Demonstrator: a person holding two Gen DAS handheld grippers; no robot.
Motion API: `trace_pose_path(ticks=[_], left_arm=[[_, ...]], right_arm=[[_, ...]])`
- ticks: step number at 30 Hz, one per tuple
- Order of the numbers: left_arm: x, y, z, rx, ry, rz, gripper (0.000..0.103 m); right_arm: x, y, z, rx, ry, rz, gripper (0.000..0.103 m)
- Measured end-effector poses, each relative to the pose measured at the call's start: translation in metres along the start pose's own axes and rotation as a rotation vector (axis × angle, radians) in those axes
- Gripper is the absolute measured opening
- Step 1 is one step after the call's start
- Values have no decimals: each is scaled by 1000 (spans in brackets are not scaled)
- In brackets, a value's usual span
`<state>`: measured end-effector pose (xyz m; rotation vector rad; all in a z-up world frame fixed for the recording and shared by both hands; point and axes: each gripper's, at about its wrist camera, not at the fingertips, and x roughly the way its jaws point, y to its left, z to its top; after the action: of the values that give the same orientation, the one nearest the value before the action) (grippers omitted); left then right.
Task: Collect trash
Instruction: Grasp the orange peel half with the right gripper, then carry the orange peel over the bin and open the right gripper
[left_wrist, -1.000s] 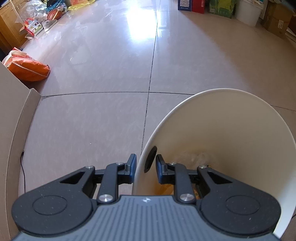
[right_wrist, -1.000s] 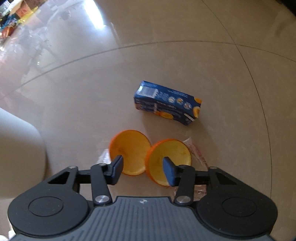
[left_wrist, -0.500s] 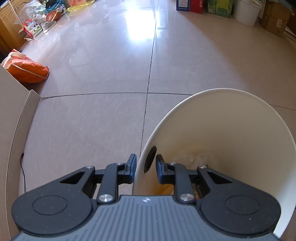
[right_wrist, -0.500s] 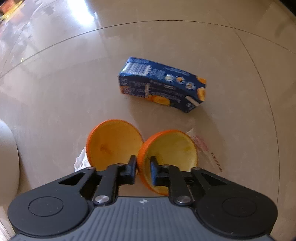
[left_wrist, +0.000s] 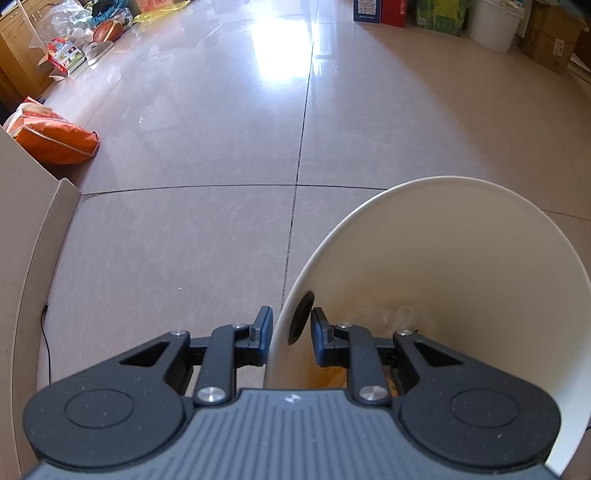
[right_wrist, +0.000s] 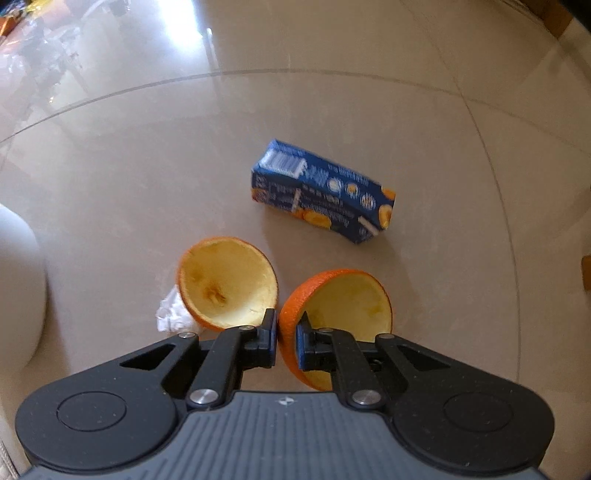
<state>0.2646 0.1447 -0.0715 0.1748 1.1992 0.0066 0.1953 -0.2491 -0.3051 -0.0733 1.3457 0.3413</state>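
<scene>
My left gripper (left_wrist: 289, 332) is shut on the rim of a cream-white bin (left_wrist: 461, 266), one finger outside the wall and one inside. Crumpled clear plastic (left_wrist: 384, 314) lies at the bin's bottom. In the right wrist view, my right gripper (right_wrist: 286, 341) is shut on the rim of an orange peel half (right_wrist: 343, 299), which hangs a little above the floor. A second peel half (right_wrist: 227, 282) rests on the tiles just to its left, partly over a crumpled white tissue (right_wrist: 171, 314). A blue juice carton (right_wrist: 325, 192) lies on its side farther ahead.
The bin's pale wall (right_wrist: 18, 280) shows at the left edge of the right wrist view. An orange bag (left_wrist: 55, 134) and a beige panel (left_wrist: 26, 229) stand to the left. Boxes and a white bucket (left_wrist: 495, 22) line the far wall.
The right gripper went from open to shut on the right peel half and has lifted it off the wrapper that lay under it. The left gripper and the bin have barely moved.
</scene>
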Motion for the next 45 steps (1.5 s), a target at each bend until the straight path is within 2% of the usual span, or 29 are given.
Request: trace_pose_path(ticks=[16, 25, 36, 45], left_arm=[[3, 2, -1, 2, 4, 4, 21], [4, 11, -4, 11, -5, -35, 19], [7, 19, -6, 13, -15, -66, 18], [13, 29, -6, 21, -10, -80, 17]], right_arm=[[-101, 31, 27, -130, -73, 83, 13], [-163, 68, 37, -232, -116, 130, 13], [-248, 143, 51, -368, -181, 222, 13], [-286, 228, 61, -498, -218, 352, 13]])
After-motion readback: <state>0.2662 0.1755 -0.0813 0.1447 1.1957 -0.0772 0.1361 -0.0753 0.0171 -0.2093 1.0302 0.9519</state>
